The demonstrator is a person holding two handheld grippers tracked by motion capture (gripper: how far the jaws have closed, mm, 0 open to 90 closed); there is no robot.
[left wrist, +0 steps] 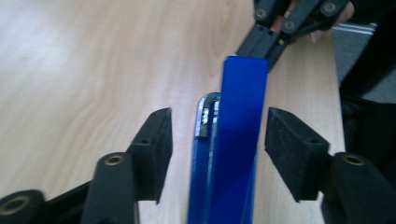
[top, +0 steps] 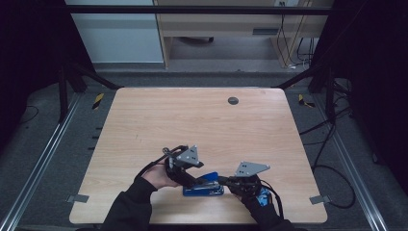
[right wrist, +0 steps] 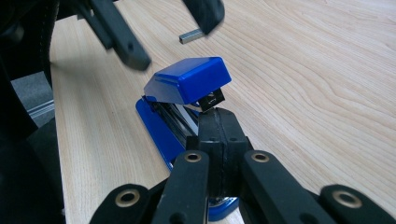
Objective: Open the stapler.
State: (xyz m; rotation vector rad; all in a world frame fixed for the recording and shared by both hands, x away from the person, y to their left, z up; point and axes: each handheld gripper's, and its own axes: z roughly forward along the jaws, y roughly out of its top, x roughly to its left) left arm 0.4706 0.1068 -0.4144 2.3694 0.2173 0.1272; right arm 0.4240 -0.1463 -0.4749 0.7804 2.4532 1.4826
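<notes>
A blue stapler [top: 204,185] lies near the table's front edge with its top cover [right wrist: 189,84] lifted off the base and the metal magazine showing beneath. My left gripper [left wrist: 218,144] is open, one jaw on each side of the raised cover [left wrist: 240,135] without touching it. My right gripper [right wrist: 218,126] is shut, jaws pressed together, tips at the stapler's front end just under the lifted cover. From above, the left gripper [top: 196,179] and right gripper [top: 224,182] meet over the stapler. A short strip of staples [right wrist: 191,36] lies on the wood beyond.
The wooden table [top: 192,120] has a dark round grommet [top: 233,100] at the back centre. The stapler sits close to the front edge. Metal rails and cables run along the floor on both sides.
</notes>
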